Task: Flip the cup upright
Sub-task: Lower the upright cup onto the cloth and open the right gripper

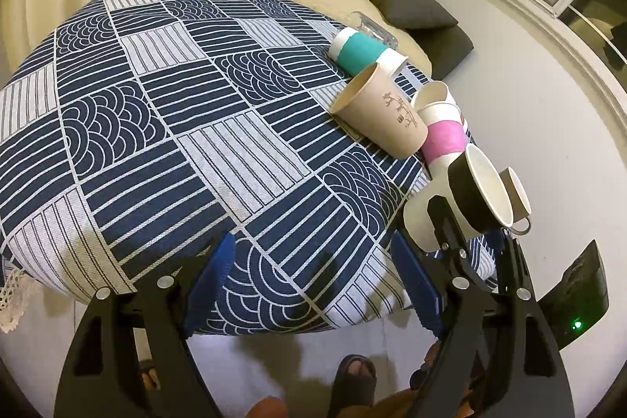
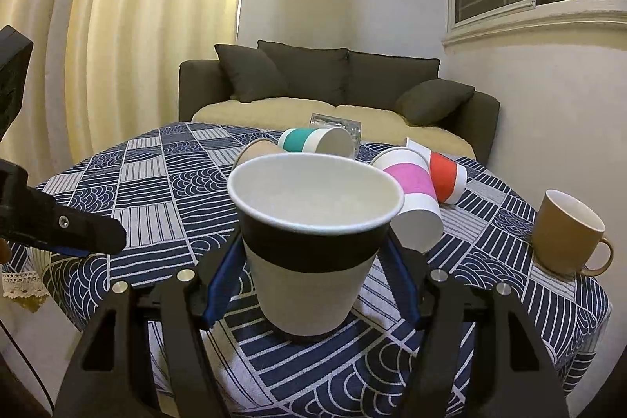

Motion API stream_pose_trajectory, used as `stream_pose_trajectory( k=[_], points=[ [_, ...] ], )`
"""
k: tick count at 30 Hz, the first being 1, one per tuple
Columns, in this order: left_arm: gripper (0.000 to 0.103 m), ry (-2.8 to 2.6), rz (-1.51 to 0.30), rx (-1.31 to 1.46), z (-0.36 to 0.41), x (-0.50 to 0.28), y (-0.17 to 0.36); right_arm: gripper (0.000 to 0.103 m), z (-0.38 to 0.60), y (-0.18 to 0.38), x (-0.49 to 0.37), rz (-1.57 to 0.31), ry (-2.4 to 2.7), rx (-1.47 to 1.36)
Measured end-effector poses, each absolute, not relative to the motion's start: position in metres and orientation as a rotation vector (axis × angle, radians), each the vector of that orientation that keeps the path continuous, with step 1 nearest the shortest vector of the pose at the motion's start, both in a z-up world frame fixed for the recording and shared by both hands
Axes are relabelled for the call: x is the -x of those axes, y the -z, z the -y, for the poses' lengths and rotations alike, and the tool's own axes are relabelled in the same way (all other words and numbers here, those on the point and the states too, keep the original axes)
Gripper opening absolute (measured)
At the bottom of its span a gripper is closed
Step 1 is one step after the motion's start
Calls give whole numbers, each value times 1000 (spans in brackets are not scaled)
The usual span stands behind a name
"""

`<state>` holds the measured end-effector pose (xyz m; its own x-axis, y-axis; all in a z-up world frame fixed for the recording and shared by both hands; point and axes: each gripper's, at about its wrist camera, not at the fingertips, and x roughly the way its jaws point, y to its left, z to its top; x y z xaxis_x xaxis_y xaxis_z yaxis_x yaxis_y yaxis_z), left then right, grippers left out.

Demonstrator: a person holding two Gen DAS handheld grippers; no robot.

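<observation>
A white paper cup with a black band (image 2: 313, 241) stands upright, mouth up, between my right gripper's (image 2: 313, 253) blue pads, which are shut on its sides. Its base is on or just above the tablecloth. In the left wrist view the same cup (image 1: 474, 194) shows at the right table edge, held by the right gripper. My left gripper (image 1: 313, 257) is open and empty over the table's near edge. Teal-banded (image 2: 313, 140), beige (image 1: 382, 112), pink-banded (image 2: 411, 190) and red-banded (image 2: 444, 179) cups lie on their sides behind.
A round table with a blue and white patterned cloth (image 1: 176, 128). A tan mug (image 2: 568, 232) stands upright at the right. A clear glass (image 2: 337, 124) lies at the far edge. A dark sofa (image 2: 337, 81) stands behind. The person's sandalled foot (image 1: 354, 379) shows below the table.
</observation>
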<state>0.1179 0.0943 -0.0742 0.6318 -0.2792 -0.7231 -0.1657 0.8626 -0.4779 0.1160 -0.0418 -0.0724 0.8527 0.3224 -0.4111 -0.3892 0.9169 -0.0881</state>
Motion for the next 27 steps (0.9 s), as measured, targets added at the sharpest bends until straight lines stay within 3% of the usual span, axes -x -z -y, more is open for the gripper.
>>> stream_pose_trajectory(
  k=[14,27],
  points=[
    [80,58,-887,550,-97,-117,73,89,51,65,-108,-417,-389,162],
    [80,55,-827,486,-87,-97,57,98,93,23,-75,-437,-422,128]
  ],
)
